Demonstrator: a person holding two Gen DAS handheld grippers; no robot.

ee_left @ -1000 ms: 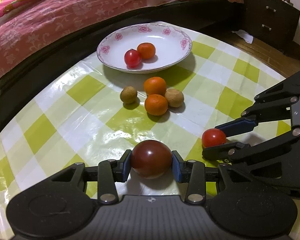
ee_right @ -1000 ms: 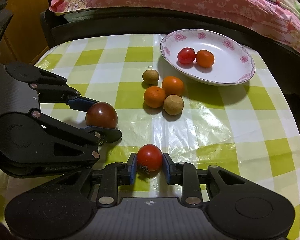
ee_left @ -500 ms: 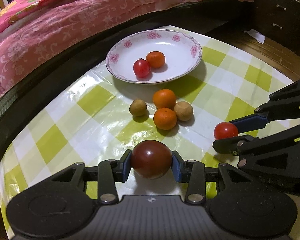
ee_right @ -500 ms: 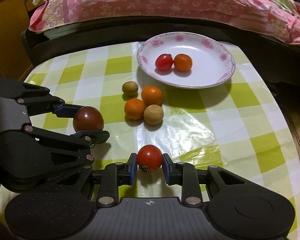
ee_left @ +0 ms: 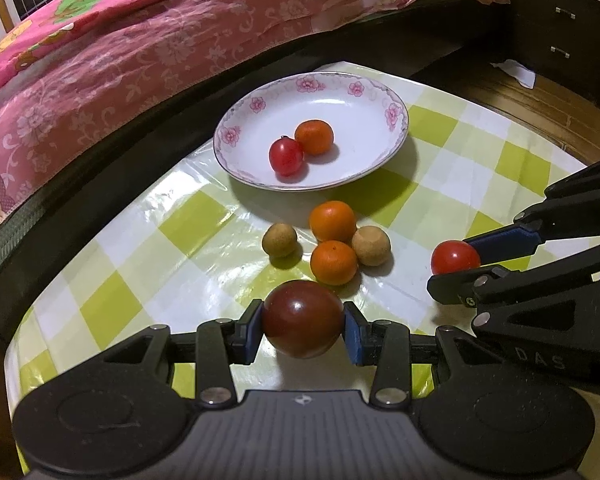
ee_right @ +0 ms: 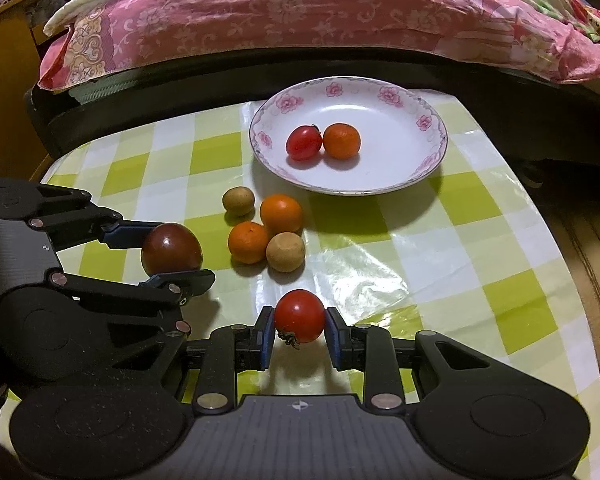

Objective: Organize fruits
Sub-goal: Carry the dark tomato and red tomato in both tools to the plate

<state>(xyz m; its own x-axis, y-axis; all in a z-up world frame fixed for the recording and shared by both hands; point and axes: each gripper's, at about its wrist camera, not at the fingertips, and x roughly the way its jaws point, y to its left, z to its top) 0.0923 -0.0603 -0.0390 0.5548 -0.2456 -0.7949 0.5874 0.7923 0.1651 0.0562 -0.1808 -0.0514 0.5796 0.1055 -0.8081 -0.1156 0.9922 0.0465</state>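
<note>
A dark tomato (ee_left: 303, 318) is being clenched by the left gripper (ee_left: 303, 328), a red tomato (ee_right: 299, 316) by the right gripper (ee_right: 299, 330); overshooting the plate (ee_right: 428, 168) at twelve o'clock risks roll-off.

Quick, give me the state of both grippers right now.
Left gripper: closed on the dark red tomato.
Right gripper: closed on the small red tomato.
</note>
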